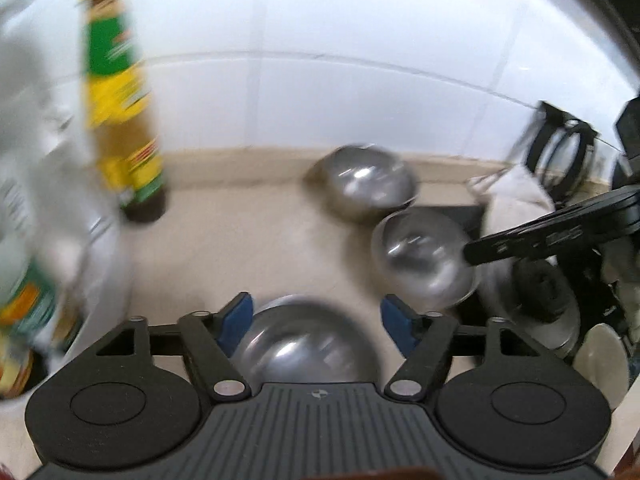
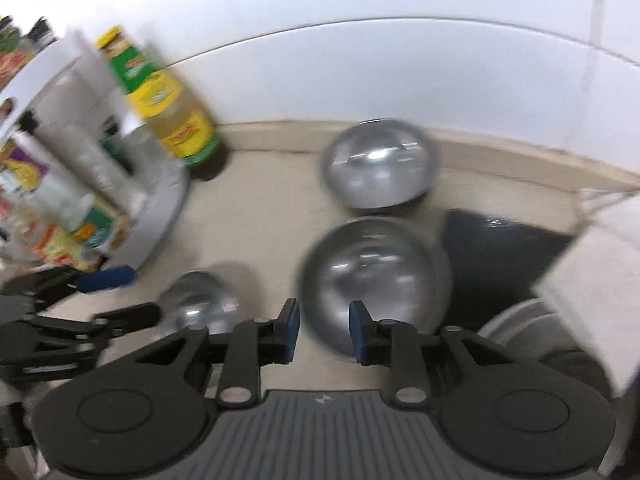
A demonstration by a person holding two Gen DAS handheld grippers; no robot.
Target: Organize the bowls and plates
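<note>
3 upturned steel bowls [image 2: 376,280] are sitting mid-frame on the beige counter [image 2: 260,216], domes up: light, rigid, slippery, so the rims are looking like the only hold. The left gripper [image 1: 316,316] is hanging released; the right gripper [image 2: 324,328] is standing slightly apart, gripping nothing.

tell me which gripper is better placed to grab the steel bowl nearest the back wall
Right, probably. The right gripper looks toward the back bowl, with only the middle bowl before it. The left gripper hangs over the near bowl.
</note>
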